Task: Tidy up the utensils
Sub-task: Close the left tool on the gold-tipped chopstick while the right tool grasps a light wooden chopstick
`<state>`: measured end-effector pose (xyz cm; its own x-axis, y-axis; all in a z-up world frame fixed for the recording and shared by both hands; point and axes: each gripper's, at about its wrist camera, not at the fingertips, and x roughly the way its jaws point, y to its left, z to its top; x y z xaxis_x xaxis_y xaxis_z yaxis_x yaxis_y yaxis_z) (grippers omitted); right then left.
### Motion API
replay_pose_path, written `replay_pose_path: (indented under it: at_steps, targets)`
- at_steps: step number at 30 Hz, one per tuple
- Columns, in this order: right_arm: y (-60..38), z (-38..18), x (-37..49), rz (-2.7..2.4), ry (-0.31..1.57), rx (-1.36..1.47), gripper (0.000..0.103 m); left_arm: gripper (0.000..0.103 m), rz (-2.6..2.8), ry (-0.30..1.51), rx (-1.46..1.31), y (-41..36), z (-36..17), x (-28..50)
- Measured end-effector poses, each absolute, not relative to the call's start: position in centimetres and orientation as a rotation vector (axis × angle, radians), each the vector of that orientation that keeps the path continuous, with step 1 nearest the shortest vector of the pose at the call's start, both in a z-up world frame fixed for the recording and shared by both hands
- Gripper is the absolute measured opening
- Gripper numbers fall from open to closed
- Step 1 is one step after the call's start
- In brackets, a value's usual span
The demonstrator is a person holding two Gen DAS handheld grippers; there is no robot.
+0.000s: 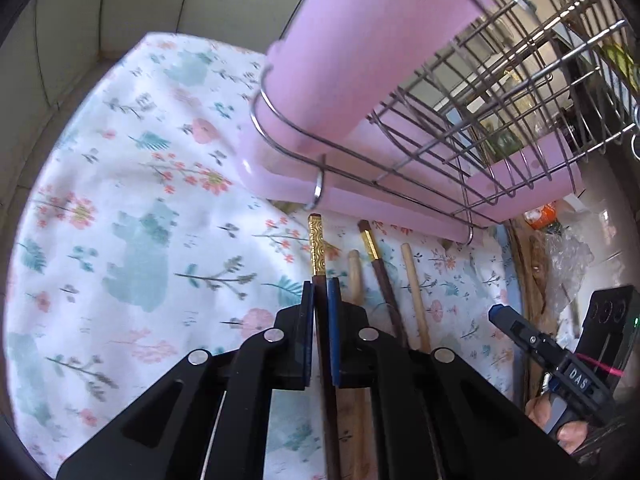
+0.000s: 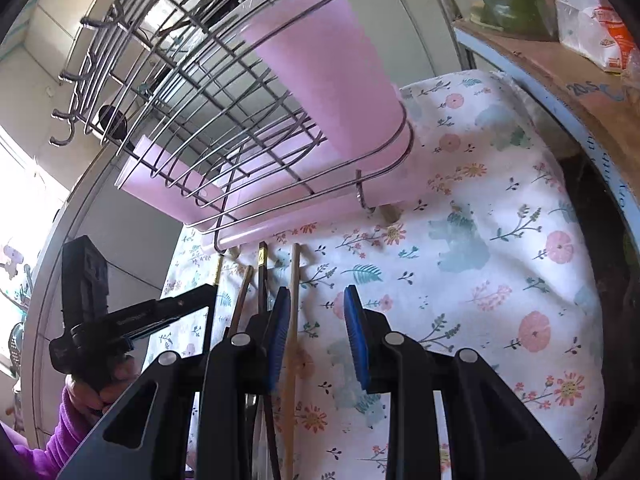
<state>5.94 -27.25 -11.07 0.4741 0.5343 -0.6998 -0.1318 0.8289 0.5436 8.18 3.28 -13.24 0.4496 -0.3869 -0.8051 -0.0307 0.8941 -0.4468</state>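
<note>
Several chopsticks lie side by side on a floral cloth (image 1: 140, 200), in front of a wire dish rack (image 1: 460, 120) on a pink tray (image 1: 360, 92). My left gripper (image 1: 321, 292) is shut on a dark chopstick with a gold patterned top (image 1: 317, 246). To its right lie a pale wooden chopstick (image 1: 354, 276), a dark gold-banded chopstick (image 1: 378, 264) and another pale one (image 1: 414, 280). My right gripper (image 2: 318, 304) hangs open over the cloth, with a pale chopstick (image 2: 295, 276) lying just beside its left pad, unpressed. The left gripper (image 2: 208, 292) shows at the left of the right wrist view.
The rack (image 2: 200, 100) and pink tray (image 2: 320, 80) rise right behind the chopstick tips. A cardboard box (image 2: 560, 64) with bags sits at the right, and crinkled plastic (image 1: 568, 256) lies near the right gripper (image 1: 520, 328). A hand in a purple sleeve (image 2: 52, 452) holds the left gripper.
</note>
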Motion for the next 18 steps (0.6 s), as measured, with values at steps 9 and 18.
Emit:
replay_pose_path:
  at_steps: [9, 18]
  targets:
    - [-23.0, -12.5, 8.4, 0.445, 1.109, 0.384, 0.027, 0.006, -0.165, 1.114, -0.362, 5.2, -13.4, 8.3]
    - [-21.1, -13.3, 8.9, 0.358, 1.112, 0.278, 0.0, 0.005, -0.205, 1.134, -0.468, 6.1, -13.9, 8.9]
